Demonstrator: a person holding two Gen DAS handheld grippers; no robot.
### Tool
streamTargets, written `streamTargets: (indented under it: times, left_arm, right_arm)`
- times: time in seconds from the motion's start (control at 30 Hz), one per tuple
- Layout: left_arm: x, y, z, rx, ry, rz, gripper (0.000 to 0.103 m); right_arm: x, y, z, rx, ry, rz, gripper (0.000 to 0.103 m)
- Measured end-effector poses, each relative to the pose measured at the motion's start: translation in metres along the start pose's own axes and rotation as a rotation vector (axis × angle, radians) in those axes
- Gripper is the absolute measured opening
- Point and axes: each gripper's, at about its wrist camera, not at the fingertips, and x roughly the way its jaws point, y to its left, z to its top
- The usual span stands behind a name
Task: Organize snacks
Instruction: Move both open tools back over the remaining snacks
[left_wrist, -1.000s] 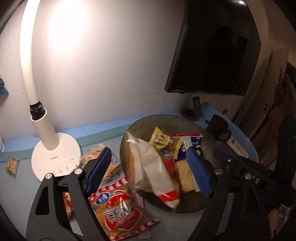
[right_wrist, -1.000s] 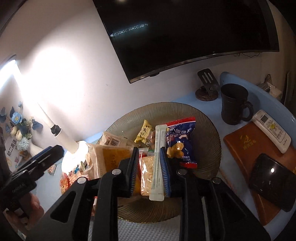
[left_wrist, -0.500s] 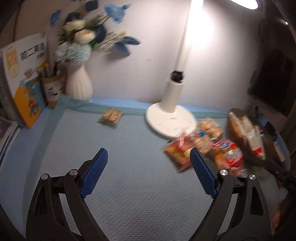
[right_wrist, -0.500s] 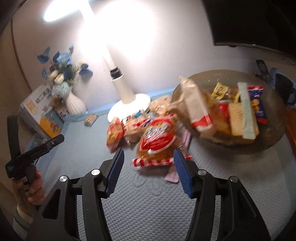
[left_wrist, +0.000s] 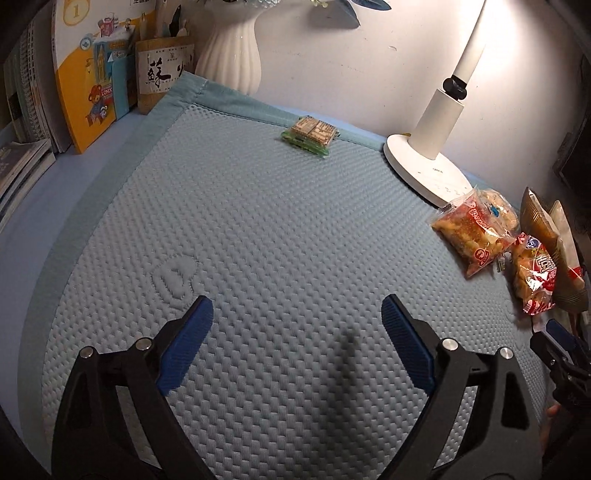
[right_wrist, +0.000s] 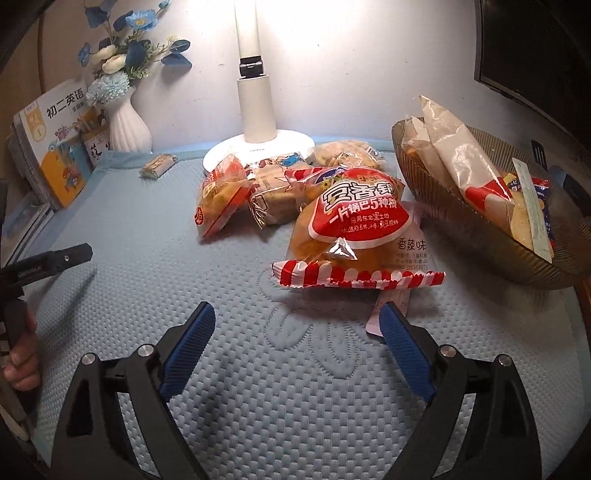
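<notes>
Your right gripper (right_wrist: 297, 332), jaws wide and empty, sits just short of the red crisp packet (right_wrist: 356, 229), dead ahead, beside the bowl (right_wrist: 480, 236). Your left gripper (left_wrist: 297, 326), also wide, faces bare mat (left_wrist: 258, 221).

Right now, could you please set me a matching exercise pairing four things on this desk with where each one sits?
Things:
1. small green-edged cracker pack
2. big red-and-white striped snack bag
3. tall white wrapper
4. white vase

Places:
A. standing in the ribbed bowl
B. alone near the mat's far edge
C. beside the books, against the wall
D. on the mat, nearest the right gripper

Pairs: 1-B, 2-D, 3-A, 4-C
</notes>
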Motion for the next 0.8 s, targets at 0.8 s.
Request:
streamTargets:
  times: [0.8]
  left_arm:
    - [0.002,0.000,-0.002,0.010,0.013,-0.013,0.100]
  right_arm:
    - [0.002,-0.013,-0.002,0.070,0.025,0.020,0.098]
